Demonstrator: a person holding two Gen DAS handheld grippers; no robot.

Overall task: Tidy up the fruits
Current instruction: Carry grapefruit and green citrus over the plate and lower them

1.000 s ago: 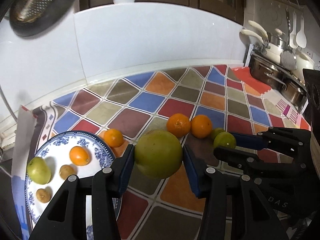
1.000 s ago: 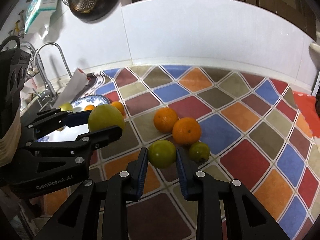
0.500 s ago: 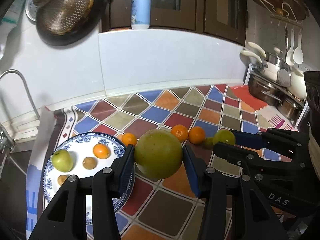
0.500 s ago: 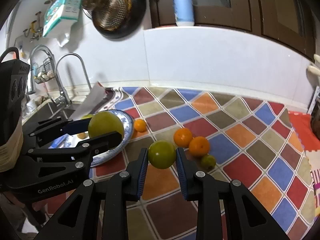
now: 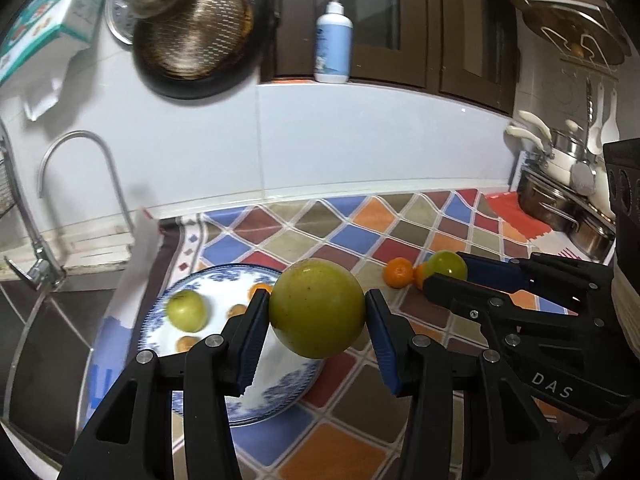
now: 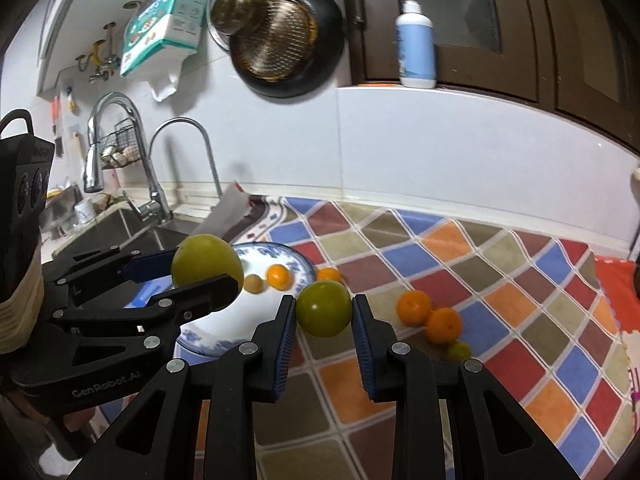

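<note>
My left gripper [image 5: 316,312] is shut on a large yellow-green fruit [image 5: 316,308], held in the air over the right part of a blue-and-white plate [image 5: 192,332]. The plate holds a green fruit [image 5: 186,310] and several small orange and brown fruits. My right gripper [image 6: 324,314] is shut on a smaller green fruit [image 6: 324,308], lifted above the counter just right of the plate [image 6: 304,268]. Two oranges [image 6: 414,308] and a tiny green fruit [image 6: 459,350] lie on the chequered cloth. In the right wrist view the left gripper [image 6: 208,270] with its fruit hangs over the plate.
A sink [image 6: 120,228] with taps [image 6: 176,168] lies left of the plate. Pans [image 6: 280,40] hang on the tiled wall, and a pump bottle [image 6: 416,36] stands on the ledge. Pots [image 5: 560,200] stand at the far right. The coloured cloth [image 6: 500,280] stretches to the right.
Both grippers have risen with their fruits and drawn left toward the plate. The large fruit now hangs over the plate's right part. The counter fruits look smaller and farther off.
</note>
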